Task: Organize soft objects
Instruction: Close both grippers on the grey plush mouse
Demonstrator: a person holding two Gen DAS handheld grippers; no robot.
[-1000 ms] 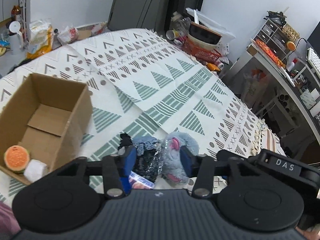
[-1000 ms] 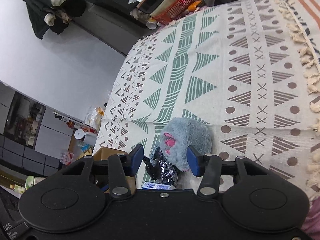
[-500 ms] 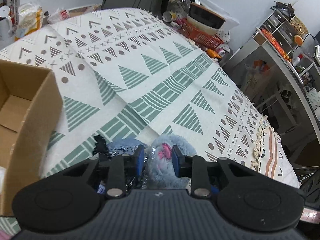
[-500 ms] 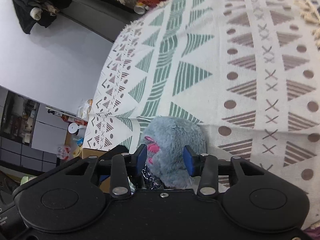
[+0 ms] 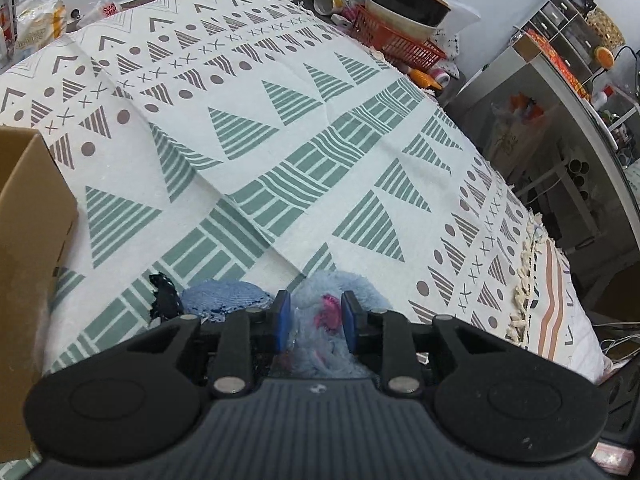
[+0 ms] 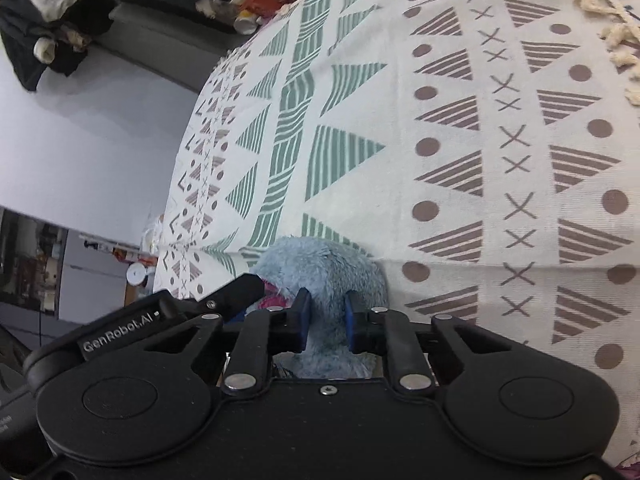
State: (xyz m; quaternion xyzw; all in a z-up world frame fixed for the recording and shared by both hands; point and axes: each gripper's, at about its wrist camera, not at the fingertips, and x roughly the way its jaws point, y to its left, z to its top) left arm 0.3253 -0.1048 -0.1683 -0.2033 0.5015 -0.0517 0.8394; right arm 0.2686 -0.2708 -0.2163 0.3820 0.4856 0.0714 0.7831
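Note:
A fluffy grey-blue plush toy (image 5: pixel 352 286) with pink markings lies on the patterned cloth (image 5: pixel 280 128) at the near edge. My left gripper (image 5: pixel 313 318) is shut on its pink-marked part. From the other side my right gripper (image 6: pixel 327 318) is shut on the same plush toy (image 6: pixel 316 264), pinching its fur. The left gripper's black body (image 6: pixel 168 312) shows at the lower left of the right wrist view. A blue-and-black fabric piece (image 5: pixel 220 294) lies just left of the toy.
A cardboard box (image 5: pixel 28 216) stands at the left edge of the cloth. A red basket (image 5: pixel 396 42) holding a dark bowl sits beyond the far edge. Shelves and a desk (image 5: pixel 572 80) crowd the right side. The cloth's tasselled fringe (image 5: pixel 524 280) marks its right edge.
Both grippers moved in and their jaws narrowed from wide apart to clamped on the plush toy. The left view shifted right, so the box's inside dropped out of sight.

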